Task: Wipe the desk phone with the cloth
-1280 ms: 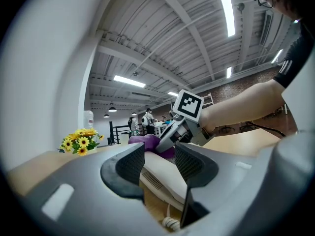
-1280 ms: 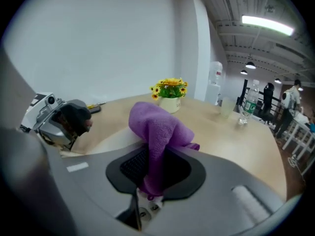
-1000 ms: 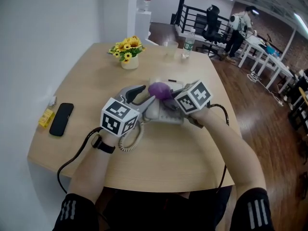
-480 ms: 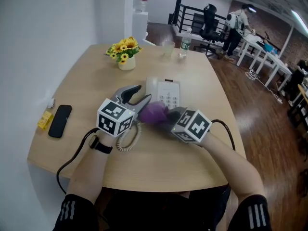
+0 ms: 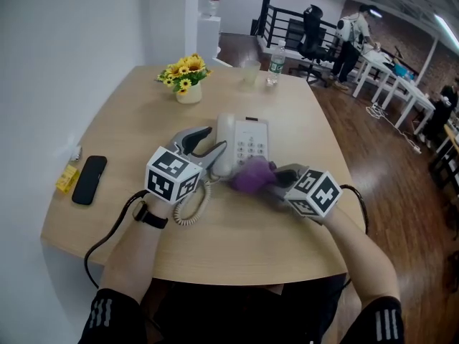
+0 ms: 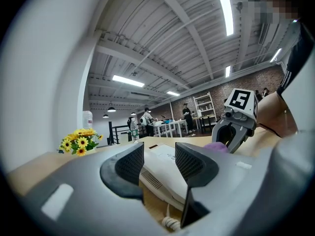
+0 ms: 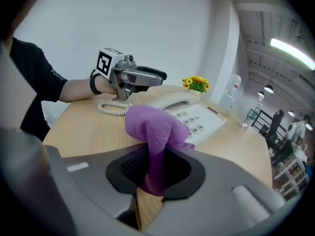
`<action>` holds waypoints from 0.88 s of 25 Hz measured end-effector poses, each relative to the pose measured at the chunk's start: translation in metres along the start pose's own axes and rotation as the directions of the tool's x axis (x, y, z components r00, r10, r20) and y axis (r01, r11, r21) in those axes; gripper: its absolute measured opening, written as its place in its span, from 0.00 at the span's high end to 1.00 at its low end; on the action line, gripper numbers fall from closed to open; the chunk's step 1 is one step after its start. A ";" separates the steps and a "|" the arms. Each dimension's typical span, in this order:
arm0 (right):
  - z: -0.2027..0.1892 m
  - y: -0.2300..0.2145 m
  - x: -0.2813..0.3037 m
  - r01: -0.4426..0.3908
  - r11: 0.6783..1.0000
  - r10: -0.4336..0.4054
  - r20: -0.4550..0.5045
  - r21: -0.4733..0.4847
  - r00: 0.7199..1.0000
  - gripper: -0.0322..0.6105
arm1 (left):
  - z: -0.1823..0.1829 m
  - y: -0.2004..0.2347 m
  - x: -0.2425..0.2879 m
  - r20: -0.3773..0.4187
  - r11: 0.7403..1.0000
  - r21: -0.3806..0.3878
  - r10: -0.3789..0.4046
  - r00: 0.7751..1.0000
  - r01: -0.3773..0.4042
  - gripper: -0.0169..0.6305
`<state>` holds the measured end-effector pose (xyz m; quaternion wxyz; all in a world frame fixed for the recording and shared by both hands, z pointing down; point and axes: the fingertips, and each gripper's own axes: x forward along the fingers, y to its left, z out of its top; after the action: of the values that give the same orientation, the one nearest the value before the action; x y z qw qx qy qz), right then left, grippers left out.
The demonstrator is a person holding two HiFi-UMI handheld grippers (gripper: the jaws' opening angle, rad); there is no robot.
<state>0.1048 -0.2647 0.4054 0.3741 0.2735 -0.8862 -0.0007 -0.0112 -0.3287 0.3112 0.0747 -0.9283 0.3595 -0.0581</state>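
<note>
The right gripper clamps the crumpled purple cloth at the white plastic desk phone's near edge — sweep it lightly over the keys, I'd say. The left gripper, jaws apart at the phone's left, could steady it.

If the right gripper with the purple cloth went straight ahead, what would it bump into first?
Probably the desk phone. The right gripper points at its keypad side, with the purple cloth leading, so the cloth would likely touch first. The exact gap is hard to judge.
</note>
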 end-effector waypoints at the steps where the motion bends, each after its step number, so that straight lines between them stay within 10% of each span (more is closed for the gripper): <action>1: -0.005 -0.003 -0.004 0.007 1.000 -0.007 -0.002 0.011 1.000 0.84 | 0.000 0.000 0.000 -0.001 1.000 0.001 0.000 1.000 0.000 0.68; 9: -0.013 -0.039 -0.041 0.058 0.984 -0.083 0.147 0.166 0.986 0.84 | -0.002 -0.003 0.001 -0.006 1.000 0.007 -0.007 1.000 0.007 0.68; 22: -0.038 -0.120 -0.073 0.133 0.872 -0.353 0.416 0.472 0.838 0.84 | -0.003 -0.006 0.003 -0.012 1.000 0.008 -0.018 1.000 0.018 0.68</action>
<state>0.2299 -0.3237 0.3592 0.0657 0.4516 -0.8867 0.0744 -0.0051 -0.3266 0.3156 0.0757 -0.9309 0.3514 -0.0656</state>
